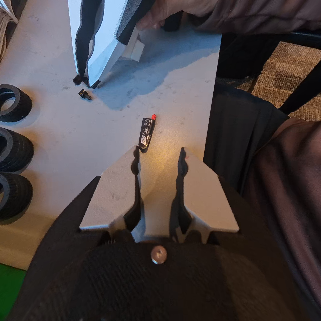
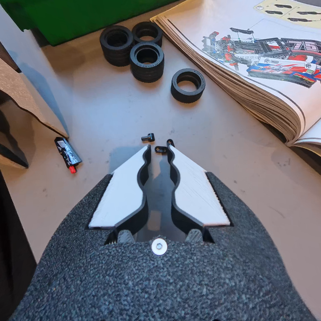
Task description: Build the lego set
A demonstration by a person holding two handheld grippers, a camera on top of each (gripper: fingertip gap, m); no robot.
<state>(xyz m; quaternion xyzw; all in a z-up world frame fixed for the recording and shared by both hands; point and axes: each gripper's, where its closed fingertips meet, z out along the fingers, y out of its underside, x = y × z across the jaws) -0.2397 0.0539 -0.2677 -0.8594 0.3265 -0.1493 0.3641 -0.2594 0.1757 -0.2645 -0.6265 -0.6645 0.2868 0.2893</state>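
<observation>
Right wrist view: printed instruction booklet [image 2: 251, 57]

White table [image 1: 60, 156] edge meets patterned brown carpet [image 1: 286, 83]; black chair legs [image 1: 302, 83] beside.

Two close, downward-angled wrist views, facing opposite ways, sharing the starred black piece [image 1: 146, 134].

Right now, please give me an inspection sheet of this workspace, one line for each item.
Surface: white table, faintly smudged.
Job's things: black tyres; star-printed black piece with red pin; small black pin; black connector; open instruction booklet.
Clutter: green box.
Grippers: left gripper open, empty; right gripper open, tips around the connector.
Cables: nothing seen.
Surroundings: carpet floor; person's sleeve.
</observation>
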